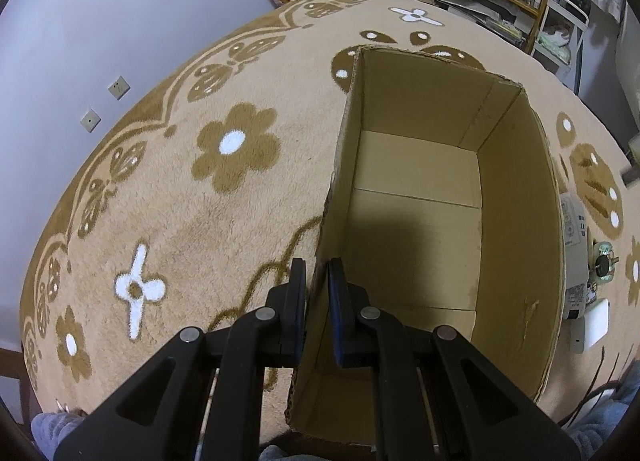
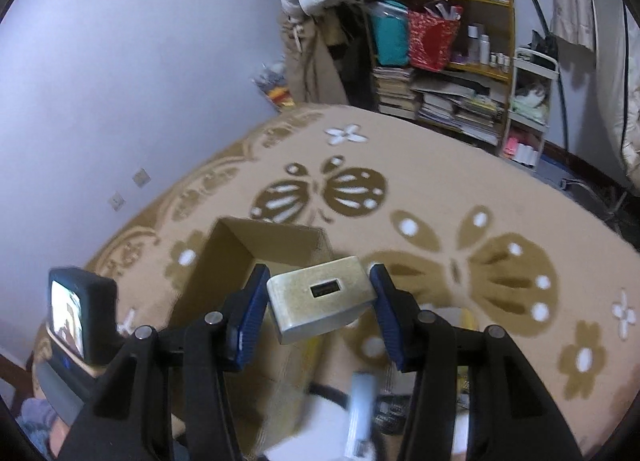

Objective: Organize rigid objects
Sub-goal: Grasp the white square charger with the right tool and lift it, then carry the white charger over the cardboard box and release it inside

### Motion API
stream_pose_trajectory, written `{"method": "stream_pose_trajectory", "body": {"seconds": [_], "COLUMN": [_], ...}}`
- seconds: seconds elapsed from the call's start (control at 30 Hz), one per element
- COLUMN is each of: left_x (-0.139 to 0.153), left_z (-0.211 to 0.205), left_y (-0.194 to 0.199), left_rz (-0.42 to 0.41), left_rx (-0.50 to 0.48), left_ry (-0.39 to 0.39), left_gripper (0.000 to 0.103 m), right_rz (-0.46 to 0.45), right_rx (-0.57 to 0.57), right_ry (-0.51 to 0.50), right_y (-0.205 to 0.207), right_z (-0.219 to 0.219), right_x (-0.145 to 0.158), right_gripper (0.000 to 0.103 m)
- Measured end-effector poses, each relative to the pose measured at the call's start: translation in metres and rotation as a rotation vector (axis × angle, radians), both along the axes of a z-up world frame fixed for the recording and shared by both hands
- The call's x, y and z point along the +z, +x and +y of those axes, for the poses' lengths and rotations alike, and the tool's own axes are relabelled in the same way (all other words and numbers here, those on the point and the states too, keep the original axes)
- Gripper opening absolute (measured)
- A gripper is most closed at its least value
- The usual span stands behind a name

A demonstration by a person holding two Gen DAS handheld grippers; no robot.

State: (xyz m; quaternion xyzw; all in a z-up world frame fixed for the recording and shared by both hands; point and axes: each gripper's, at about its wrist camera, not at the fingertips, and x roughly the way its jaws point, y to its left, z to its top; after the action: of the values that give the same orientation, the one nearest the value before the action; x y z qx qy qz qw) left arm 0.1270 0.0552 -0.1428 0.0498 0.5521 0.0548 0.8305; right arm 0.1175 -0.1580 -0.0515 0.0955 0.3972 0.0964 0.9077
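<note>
Gripping a small white block (image 2: 320, 297) with rounded corners and one dark slot, the right gripper (image 2: 318, 301) holds it by its two sides, jaws about half spread, above the near rim of the open cardboard box (image 2: 224, 261). Left gripper (image 1: 316, 293) is pinched shut on the box's thin left wall (image 1: 340, 141). Plush flowered carpet (image 1: 180, 201) lies bare to the left
</note>
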Motion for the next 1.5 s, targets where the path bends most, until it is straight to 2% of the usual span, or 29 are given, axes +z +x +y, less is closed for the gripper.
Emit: {"method": "stream_pose_trajectory", "body": {"seconds": [0.13,0.3,0.4,0.57,0.83,0.97,1.23,1.33,1.4,1.47,1.5], "left_x": [-0.001,-0.001,-0.001,-0.001,0.0,0.0,0.0,0.0,-0.001,-0.001,-0.001], "left_z": [-0.004,-0.005,-0.006,-0.007,-0.01,-0.011,-0.01,-0.008,-0.008,-0.008,-0.008], "left_y": [-0.001,-0.001,-0.002,-0.003,-0.004,-0.005,-0.005,-0.004,-0.004,-0.004,-0.004], "left_rz": [-0.007,-0.009,-0.012,-0.014,-0.02,-0.021,-0.022,-0.024,-0.022,-0.024,-0.024], "left_rx": [-0.004,-0.009,-0.011,-0.019,-0.033,-0.038,-0.034,-0.026,-0.026,-0.027,-0.026], "left_ry": [0.027,0.041,0.043,0.051,0.065,0.073,0.067,0.054,0.054,0.052,0.049], "left_gripper": [0.01,0.01,0.01,0.01,0.01,0.01,0.01,0.01,0.01,0.01,0.01], "right_rz": [-0.02,-0.001,0.007,0.054,0.082,0.071,0.065,0.043,0.04,0.039,0.033], "right_rx": [0.025,0.056,0.071,0.084,0.101,0.107,0.1,0.096,0.093,0.082,0.065], "right_ry": [0.021,0.102,0.118,0.2,0.152,0.125,0.172,0.152,0.146,0.139,0.129], "right_y": [0.004,0.009,0.008,0.01,0.01,0.008,0.009,0.007,0.006,0.005,0.003], "right_z": [0.015,0.018,0.023,0.024,0.036,0.039,0.032,0.032,0.032,0.029,0.026], "right_x": [-0.013,-0.028,-0.033,-0.049,-0.071,-0.068,-0.065,-0.058,-0.054,-0.049,-0.047], "right_gripper": [0.055,0.055,0.055,0.055,0.055,0.055,0.056,0.056,0.058,0.072,0.075]}}
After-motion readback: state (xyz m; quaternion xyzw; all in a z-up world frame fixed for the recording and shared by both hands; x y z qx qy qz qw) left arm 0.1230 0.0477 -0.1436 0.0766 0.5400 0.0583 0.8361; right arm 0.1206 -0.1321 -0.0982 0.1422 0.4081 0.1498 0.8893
